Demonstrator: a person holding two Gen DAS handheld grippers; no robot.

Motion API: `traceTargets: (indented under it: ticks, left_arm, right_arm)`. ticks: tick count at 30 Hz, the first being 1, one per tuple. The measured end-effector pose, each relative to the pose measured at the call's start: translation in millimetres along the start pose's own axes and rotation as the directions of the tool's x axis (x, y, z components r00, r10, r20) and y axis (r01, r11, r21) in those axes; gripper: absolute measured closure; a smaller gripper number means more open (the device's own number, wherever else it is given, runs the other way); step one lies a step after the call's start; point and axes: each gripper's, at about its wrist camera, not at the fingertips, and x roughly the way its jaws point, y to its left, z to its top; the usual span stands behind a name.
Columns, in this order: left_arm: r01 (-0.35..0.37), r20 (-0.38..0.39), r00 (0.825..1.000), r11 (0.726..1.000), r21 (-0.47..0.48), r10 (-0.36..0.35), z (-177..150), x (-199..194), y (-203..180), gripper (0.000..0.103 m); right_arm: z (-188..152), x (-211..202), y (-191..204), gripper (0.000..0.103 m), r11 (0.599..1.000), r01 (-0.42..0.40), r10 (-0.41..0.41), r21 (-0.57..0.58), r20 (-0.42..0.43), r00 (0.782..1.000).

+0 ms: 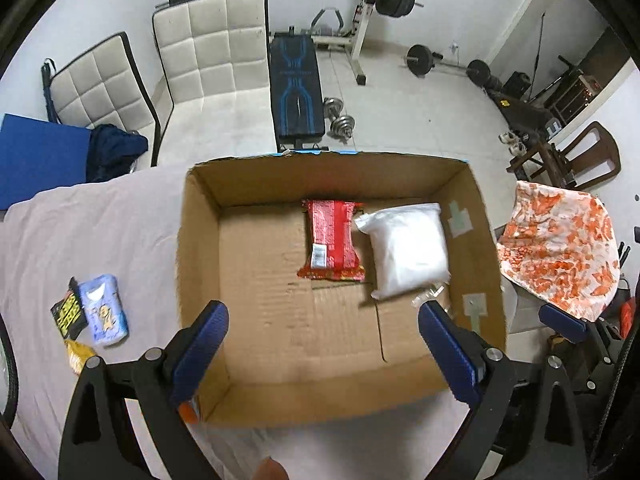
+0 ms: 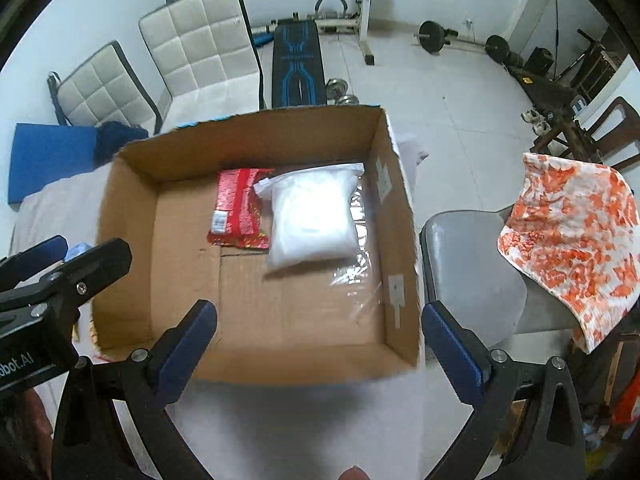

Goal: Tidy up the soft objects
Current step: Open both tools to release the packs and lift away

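Observation:
An open cardboard box (image 1: 200, 240) (image 2: 400, 208) stands on a bed with a white sheet (image 1: 80, 240). Inside lie a red snack packet (image 1: 332, 240) (image 2: 238, 208) and a white soft bag in clear plastic (image 1: 406, 250) (image 2: 314, 216), side by side at the far right. My left gripper (image 1: 322, 316) is open and empty above the box's near side. My right gripper (image 2: 320, 316) is open and empty above the box's near right corner. On the sheet left of the box lie a light blue tissue pack (image 1: 105, 310), a black and yellow packet (image 1: 68, 316) and a yellow item (image 1: 78, 354).
A grey chair (image 2: 472, 272) with an orange and white cloth (image 1: 560, 248) (image 2: 576, 240) stands right of the bed. White padded chairs (image 1: 208, 48), a weight bench (image 1: 296, 88), barbells and dumbbells (image 1: 340, 116) fill the floor beyond. A blue pad (image 1: 40, 152) lies far left.

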Motion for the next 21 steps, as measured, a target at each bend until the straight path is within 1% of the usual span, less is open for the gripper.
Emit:
traceTargets:
  ticks: [8, 12, 14, 17, 21]
  left_arm:
    - [-0.006, 0.066, 0.998, 1.000, 0.018, 0.004, -35, -55, -12, 0.006]
    - [0.011, 0.095, 0.995, 1.000, 0.016, -0.012, -47, -81, -13, 0.006]
    - [0.002, 0.119, 0.993, 1.000, 0.018, -0.004, -53, -94, -13, 0.006]
    - [-0.007, 0.156, 0.988, 1.000, 0.026, 0.003, -62, -111, -11, 0.006]
    - [0.009, 0.164, 0.986, 1.000, 0.015, -0.011, -67, -123, 0, 0.006]
  right_arm:
    - [-42, -68, -8, 0.000, 1.000, 0.003, -0.005, 0.028, 0.071, 0.997]
    - [-55, -98, -8, 0.000, 0.999, 0.032, -0.035, 0.032, 0.119, 0.992]
    - [-61, -112, -6, 0.000, 0.998, 0.052, -0.056, 0.034, 0.147, 0.987]
    - [-66, -129, 2, 0.000, 0.999, 0.037, -0.042, 0.032, 0.167, 0.985]
    - [-67, -140, 24, 0.000, 1.000, 0.008, -0.012, 0.020, 0.173, 0.985]
